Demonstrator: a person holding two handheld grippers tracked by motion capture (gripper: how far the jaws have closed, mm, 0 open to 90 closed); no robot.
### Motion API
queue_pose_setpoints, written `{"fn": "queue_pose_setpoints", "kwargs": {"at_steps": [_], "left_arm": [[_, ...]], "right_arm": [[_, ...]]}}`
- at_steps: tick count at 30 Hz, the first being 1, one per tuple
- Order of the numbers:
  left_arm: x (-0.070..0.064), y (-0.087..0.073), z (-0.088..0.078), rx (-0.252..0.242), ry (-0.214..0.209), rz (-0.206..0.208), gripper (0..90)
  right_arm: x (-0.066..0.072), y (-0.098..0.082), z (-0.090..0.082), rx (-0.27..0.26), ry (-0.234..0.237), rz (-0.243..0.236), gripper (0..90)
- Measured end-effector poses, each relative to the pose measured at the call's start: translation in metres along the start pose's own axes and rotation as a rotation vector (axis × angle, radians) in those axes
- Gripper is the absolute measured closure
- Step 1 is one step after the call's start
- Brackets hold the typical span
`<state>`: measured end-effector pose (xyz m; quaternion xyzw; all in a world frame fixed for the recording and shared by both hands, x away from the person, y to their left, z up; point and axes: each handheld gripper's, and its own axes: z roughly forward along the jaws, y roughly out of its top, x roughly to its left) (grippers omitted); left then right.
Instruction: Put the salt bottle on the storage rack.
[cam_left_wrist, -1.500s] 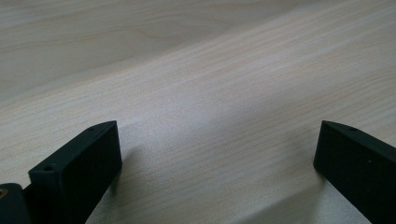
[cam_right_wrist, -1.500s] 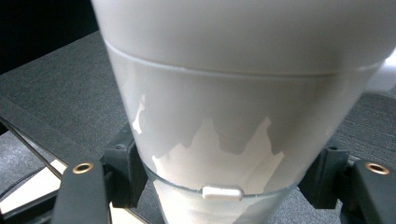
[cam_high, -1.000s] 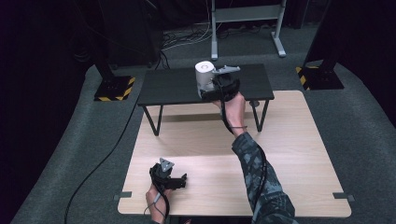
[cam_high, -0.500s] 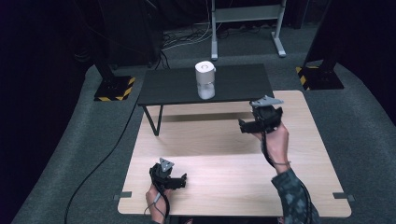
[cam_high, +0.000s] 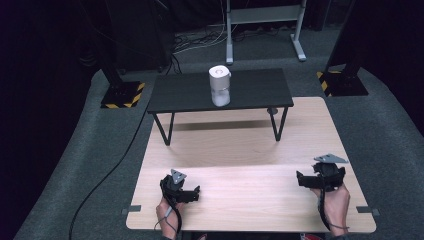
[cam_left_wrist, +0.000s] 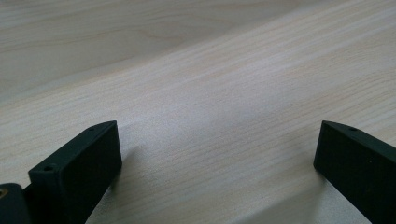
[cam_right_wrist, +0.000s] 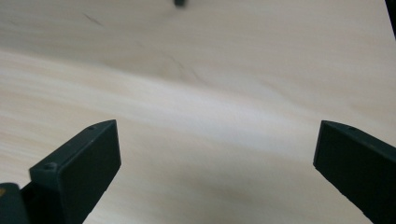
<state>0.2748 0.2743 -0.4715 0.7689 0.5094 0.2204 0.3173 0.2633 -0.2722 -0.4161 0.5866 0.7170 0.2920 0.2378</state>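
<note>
A white cylindrical container (cam_high: 220, 85) stands upright on the small black bench (cam_high: 250, 92) at the far side of the wooden table (cam_high: 240, 150). My left gripper (cam_high: 181, 189) rests low near the table's front left, jaws wide apart (cam_left_wrist: 217, 154) over bare wood. My right gripper (cam_high: 320, 177) sits near the front right edge, far from the container, also open (cam_right_wrist: 217, 154) with nothing between its jaws. Bare wood lies under both pairs of jaws in the gripper views.
The black bench has thin legs (cam_high: 170, 127) standing on the table's far half. Beyond the table are grey carpet, a black cable (cam_high: 107, 175), yellow-and-black striped stand bases (cam_high: 122, 95) and a metal frame (cam_high: 265, 30).
My right gripper has let go of the white container on the bench and drawn back to the front right of the table. The left gripper stayed put.
</note>
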Motion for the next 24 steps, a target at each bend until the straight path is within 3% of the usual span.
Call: {"fn": "queue_pose_setpoints", "kwargs": {"at_steps": [3, 8, 16, 24], "left_arm": [[0.000, 0.000, 0.000, 0.000, 0.000, 0.000, 0.2], [0.000, 0.000, 0.000, 0.000, 0.000, 0.000, 0.2], [0.000, 0.000, 0.000, 0.000, 0.000, 0.000, 0.2], [0.000, 0.000, 0.000, 0.000, 0.000, 0.000, 0.2]], "right_arm": [[-0.011, -0.024, 0.004, 0.016, -0.014, 0.055, 0.0], [-0.017, -0.040, 0.009, 0.020, -0.011, 0.087, 0.0], [-0.016, -0.049, 0.014, 0.027, -0.010, 0.096, 0.0], [-0.014, -0.047, 0.021, 0.038, 0.001, 0.080, 0.0]]}}
